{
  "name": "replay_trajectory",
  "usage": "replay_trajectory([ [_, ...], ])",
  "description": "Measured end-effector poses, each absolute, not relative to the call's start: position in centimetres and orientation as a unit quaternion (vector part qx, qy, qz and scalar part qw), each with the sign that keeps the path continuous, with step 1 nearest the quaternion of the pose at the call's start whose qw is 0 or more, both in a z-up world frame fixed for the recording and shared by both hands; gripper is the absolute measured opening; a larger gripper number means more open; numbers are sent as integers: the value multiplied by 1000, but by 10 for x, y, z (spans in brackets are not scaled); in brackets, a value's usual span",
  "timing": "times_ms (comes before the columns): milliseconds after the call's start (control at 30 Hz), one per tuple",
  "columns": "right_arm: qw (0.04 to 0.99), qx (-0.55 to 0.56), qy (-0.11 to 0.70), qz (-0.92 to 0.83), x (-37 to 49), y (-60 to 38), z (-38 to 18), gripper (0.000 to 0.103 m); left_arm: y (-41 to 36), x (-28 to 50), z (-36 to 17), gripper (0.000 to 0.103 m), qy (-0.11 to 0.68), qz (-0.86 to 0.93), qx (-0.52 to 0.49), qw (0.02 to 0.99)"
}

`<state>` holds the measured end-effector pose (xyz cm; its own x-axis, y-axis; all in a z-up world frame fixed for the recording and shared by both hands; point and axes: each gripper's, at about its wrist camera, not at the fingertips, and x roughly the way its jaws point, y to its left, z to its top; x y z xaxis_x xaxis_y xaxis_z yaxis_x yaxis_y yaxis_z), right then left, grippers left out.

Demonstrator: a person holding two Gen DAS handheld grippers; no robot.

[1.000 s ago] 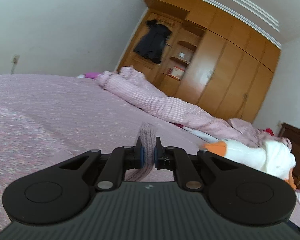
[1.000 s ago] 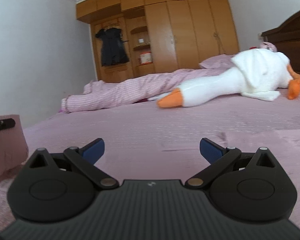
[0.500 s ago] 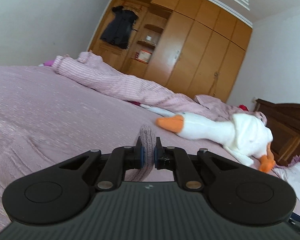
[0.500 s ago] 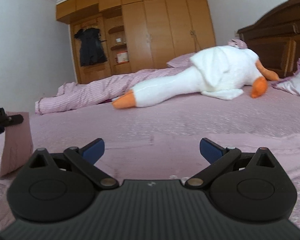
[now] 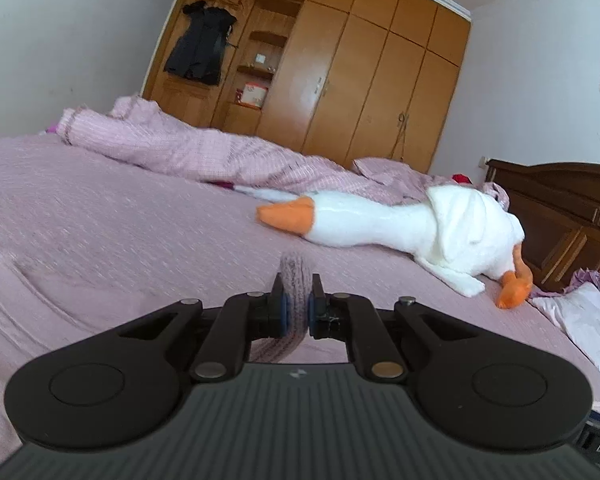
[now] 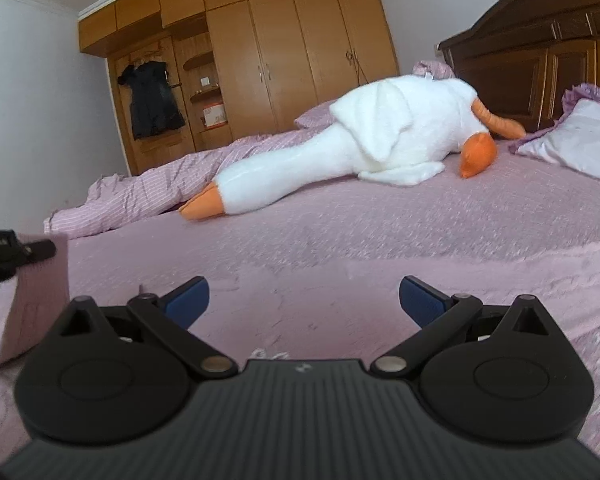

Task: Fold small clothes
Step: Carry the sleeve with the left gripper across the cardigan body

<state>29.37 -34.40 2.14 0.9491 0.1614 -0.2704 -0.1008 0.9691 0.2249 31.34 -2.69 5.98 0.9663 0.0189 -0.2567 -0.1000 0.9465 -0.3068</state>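
Note:
A small pink knitted garment [image 5: 294, 280] is pinched between the fingers of my left gripper [image 5: 296, 304], which is shut on it and holds it above the pink bedspread [image 5: 100, 216]. The right wrist view shows the same garment [image 6: 36, 300] hanging as a flat pink panel at the far left, held by the left gripper [image 6: 40, 249]. My right gripper [image 6: 304, 300] is open, low over the bedspread [image 6: 340, 240], with nothing between its blue pads. Part of the garment is hidden behind the left gripper's body.
A large white plush goose [image 5: 412, 224] with an orange beak lies across the bed. A rumpled pink striped blanket [image 5: 180, 148] lies behind it. A pillow [image 6: 580, 136], a dark wooden headboard [image 6: 540, 52] and a wooden wardrobe [image 5: 360, 80] stand beyond.
Both cameras have swung right, bringing the goose and headboard further into view. The left gripper stays shut on the pink garment; the right stays open.

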Motion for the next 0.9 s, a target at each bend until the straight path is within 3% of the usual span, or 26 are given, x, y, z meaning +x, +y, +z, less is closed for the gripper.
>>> replay_trajectory([
  [433, 987, 120, 106, -9, 292, -398, 27, 103, -132, 326, 36, 10, 147, -26, -128, 981],
  [900, 983, 119, 139, -14, 285, -429, 24, 103, -182, 315, 20, 10, 152, -66, -95, 982],
])
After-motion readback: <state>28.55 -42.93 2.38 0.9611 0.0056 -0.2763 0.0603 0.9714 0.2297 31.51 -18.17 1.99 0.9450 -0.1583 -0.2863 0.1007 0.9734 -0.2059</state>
